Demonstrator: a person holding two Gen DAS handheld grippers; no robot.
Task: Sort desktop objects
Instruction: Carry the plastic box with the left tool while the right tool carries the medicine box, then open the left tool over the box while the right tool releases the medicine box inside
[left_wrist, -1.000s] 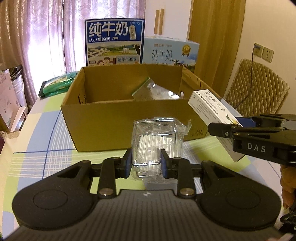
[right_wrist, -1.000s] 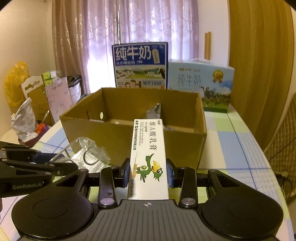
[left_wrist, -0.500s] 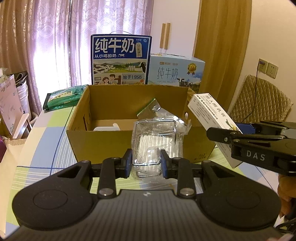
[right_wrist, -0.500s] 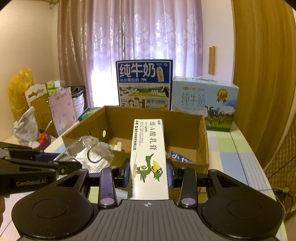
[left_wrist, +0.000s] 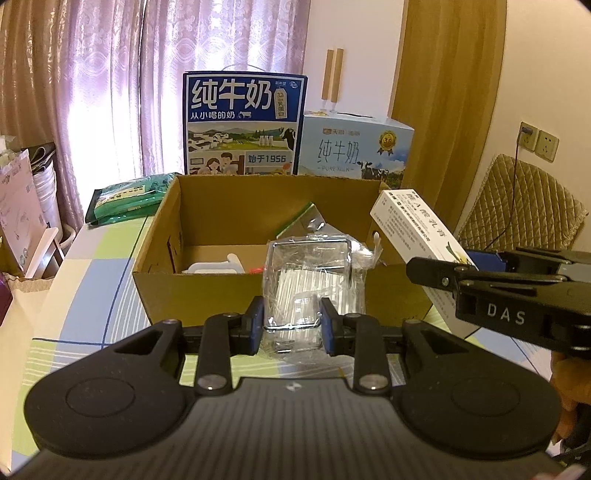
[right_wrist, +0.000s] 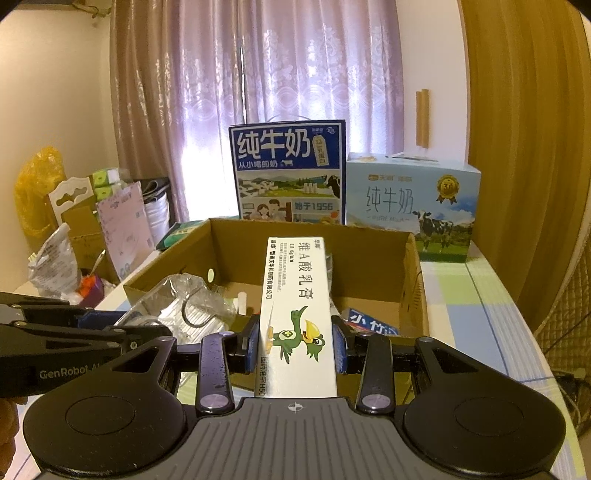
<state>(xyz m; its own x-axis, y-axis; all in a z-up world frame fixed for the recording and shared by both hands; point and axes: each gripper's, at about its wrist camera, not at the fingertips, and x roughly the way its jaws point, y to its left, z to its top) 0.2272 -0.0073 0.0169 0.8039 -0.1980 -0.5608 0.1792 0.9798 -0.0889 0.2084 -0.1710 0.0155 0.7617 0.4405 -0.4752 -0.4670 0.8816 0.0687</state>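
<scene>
The left gripper (left_wrist: 291, 325) pinches a clear plastic packet (left_wrist: 310, 284) holding a wire rack, just before the near wall of the open cardboard box (left_wrist: 207, 291); bare box floor lies ahead to its left. Beside it on the right, the right gripper (right_wrist: 298, 345) clamps a white ointment carton (right_wrist: 295, 306), its far end over the box's near edge, with open room beyond.

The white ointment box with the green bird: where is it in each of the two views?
Left wrist: the white ointment box is at right, tilted, held from the right edge.
Right wrist: it is at centre, clamped in the right hand-held gripper.
Shared landmark: the open cardboard box behind it.
</scene>
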